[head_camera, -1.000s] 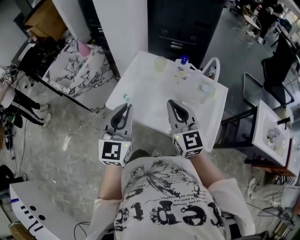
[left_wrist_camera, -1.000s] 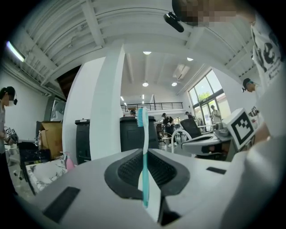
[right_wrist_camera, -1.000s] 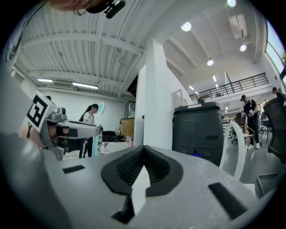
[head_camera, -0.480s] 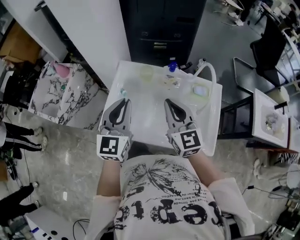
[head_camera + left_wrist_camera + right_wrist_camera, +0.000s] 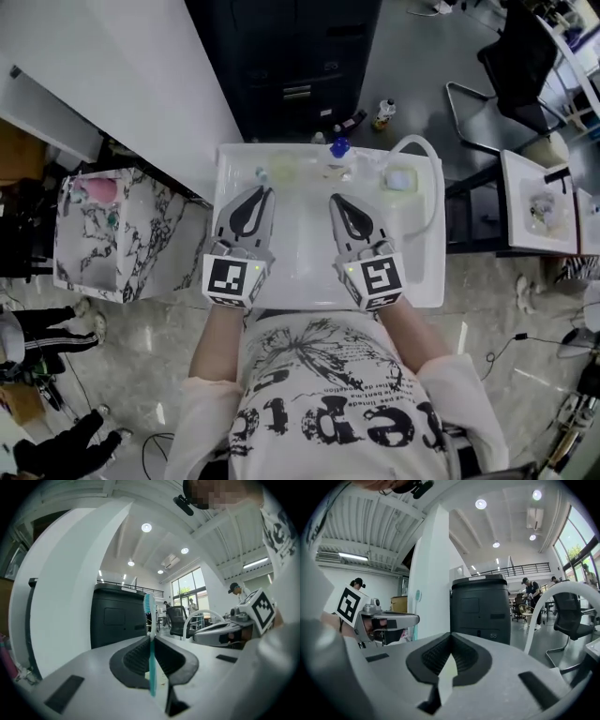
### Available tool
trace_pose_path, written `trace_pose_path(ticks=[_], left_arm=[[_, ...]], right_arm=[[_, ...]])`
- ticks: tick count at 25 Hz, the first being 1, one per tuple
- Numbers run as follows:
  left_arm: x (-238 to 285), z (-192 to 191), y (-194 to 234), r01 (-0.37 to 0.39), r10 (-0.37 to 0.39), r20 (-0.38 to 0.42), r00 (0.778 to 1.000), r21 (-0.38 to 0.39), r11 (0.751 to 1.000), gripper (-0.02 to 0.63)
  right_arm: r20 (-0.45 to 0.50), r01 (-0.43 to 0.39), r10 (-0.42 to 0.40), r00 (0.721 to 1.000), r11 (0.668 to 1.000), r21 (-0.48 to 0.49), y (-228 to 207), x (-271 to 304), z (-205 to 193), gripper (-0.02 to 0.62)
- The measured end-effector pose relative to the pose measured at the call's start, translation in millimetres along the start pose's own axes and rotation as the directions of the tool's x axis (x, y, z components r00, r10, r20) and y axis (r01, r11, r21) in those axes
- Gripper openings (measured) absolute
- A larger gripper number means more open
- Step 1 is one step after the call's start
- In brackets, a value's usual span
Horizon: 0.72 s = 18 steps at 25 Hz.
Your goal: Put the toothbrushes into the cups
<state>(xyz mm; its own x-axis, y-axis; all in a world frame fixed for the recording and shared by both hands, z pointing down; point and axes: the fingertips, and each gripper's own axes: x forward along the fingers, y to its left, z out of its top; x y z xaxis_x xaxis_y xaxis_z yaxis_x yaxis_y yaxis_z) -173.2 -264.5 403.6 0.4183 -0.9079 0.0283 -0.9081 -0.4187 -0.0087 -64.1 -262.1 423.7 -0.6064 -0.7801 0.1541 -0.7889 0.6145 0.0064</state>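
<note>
Both grippers are held low over the near half of the white table [image 5: 309, 281], side by side and apart, jaws pointing away from the person. The left gripper [image 5: 151, 637] is clamped on a teal toothbrush [image 5: 149, 620]. The handle is pinched between the ribbed pads, and the brush stands upright with its bristle head above the jaw tips. The right gripper [image 5: 450, 634] has its jaws pressed together with nothing between them. At the far edge of the table stand a pale green cup [image 5: 288, 169] and, well to its right, a pale blue cup [image 5: 398, 180]. Between the two stands a blue-capped bottle [image 5: 339, 148]. The toothbrush head sits just left of the pale green cup and outside it. A black cabinet [image 5: 291, 56] stands beyond the table.
</note>
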Motion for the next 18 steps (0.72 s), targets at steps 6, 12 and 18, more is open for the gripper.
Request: trace_pose_path(ticks=[6,12,18], left_arm=[[47.1,-14.8,25.2,0.097,-0.094,0.044,0.995,-0.056,0.994,0.028],[80.6,-41.8,40.9,0.153,-0.148,0.058,0.987,-0.080,0.985,0.028],[109.0,-79.4,48.9,0.182,-0.178,0.040,0.983,-0.114,0.977,0.028]], right_arm=[[-0.043,0.066,-0.065,0.997,0.998,0.024,-11.9,24.2,-14.8,-0.008],[-0.071,0.103,-0.100,0.992,0.994,0.045,-19.2,42.7,-29.4,-0.008],[-0.083,0.118,-0.113,0.990,0.992,0.055,-23.5,61.9,-37.8,-0.008]])
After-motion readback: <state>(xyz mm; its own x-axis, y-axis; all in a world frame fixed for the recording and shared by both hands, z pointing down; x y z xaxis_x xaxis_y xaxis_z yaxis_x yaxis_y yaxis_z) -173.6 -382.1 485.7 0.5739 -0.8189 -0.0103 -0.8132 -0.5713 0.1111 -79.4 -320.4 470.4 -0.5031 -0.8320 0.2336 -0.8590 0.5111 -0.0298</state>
